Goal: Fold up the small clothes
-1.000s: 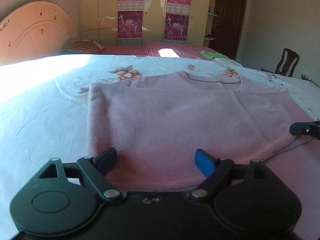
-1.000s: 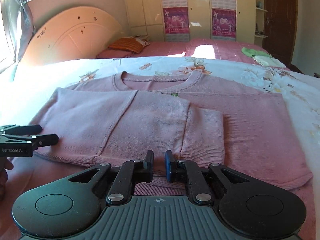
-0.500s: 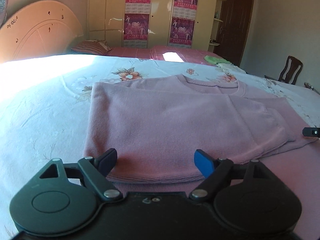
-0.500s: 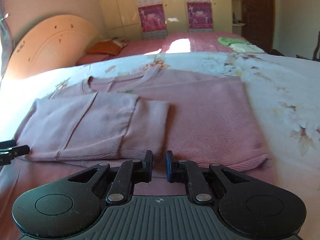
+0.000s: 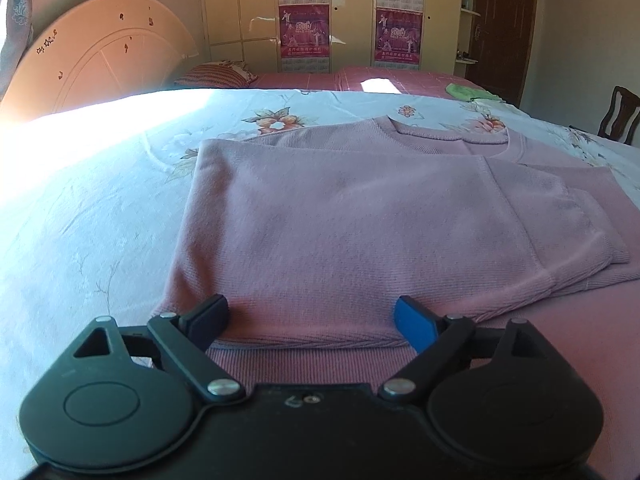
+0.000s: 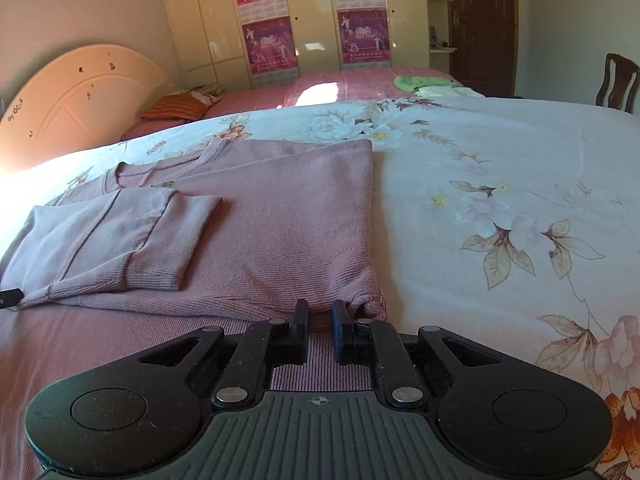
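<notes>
A pink knitted sweater (image 5: 340,232) lies flat on the flowered bedsheet (image 5: 100,208), neckline away from me. One sleeve (image 6: 120,236) is folded across its front. My left gripper (image 5: 308,312) hovers over the sweater's near left hem. Its jaws are opening and stand wide apart, with the hem below the gap and neither pad pressing on it. My right gripper (image 6: 320,312) sits at the sweater's (image 6: 288,232) near right corner. It is shut to a narrow slit with nothing pinched. A tip of the left gripper (image 6: 8,298) shows at the right wrist view's left edge.
A pink ribbed cloth (image 5: 560,340) covers the bed's near edge under the hem. Beyond lie a second bed (image 6: 340,84) with a green cloth (image 6: 416,82), a curved headboard (image 5: 100,52), a wardrobe with posters (image 5: 304,32), a dark door (image 6: 480,20) and a chair (image 6: 616,80).
My right gripper has slid rightward along the hem from the sweater's middle to its right corner. The left gripper shifted slightly left and its jaws widened a little. The sweater stayed still.
</notes>
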`<state>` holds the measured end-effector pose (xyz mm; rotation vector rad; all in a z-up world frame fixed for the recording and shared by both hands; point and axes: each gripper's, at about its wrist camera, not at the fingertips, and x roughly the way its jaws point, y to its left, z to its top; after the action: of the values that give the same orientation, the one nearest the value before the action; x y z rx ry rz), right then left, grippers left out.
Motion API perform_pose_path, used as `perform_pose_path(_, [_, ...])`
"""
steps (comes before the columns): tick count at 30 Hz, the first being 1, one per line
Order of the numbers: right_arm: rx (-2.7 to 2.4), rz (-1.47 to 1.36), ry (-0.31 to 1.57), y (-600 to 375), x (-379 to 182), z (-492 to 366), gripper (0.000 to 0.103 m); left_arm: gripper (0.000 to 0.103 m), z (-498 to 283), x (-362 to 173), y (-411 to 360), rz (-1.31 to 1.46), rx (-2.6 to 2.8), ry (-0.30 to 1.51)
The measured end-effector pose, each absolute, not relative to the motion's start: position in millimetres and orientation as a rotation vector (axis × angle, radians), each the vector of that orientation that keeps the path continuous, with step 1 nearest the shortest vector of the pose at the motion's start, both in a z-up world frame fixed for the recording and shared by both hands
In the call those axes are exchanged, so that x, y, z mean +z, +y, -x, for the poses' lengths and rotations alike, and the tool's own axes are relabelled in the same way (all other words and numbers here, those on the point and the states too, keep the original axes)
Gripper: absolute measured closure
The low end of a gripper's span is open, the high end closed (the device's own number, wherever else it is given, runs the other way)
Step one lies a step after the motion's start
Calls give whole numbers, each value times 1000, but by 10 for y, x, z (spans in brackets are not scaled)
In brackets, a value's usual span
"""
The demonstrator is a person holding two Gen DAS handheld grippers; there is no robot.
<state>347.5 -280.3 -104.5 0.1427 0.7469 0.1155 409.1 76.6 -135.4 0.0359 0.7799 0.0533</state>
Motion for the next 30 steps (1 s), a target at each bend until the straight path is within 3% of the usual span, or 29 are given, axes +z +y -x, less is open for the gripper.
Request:
perform_pose_path(23, [56, -34, 798, -2604, -999, -3545, 91, 6, -4074, -1376, 765, -54, 60, 765])
perform_pose_path(25, [40, -46, 800, -2606, -986, -3537, 70, 8, -4025, -1311, 782, -55, 61, 775])
perform_pose_path(26, [46, -50, 785, -2602, -943, -3494, 44, 11, -3987, -1289, 786, -59, 55, 770])
perform_pose_path(30, [139, -127, 704, -2545, -776, -3405, 43, 15, -3863, -1211, 860, -62, 44, 728])
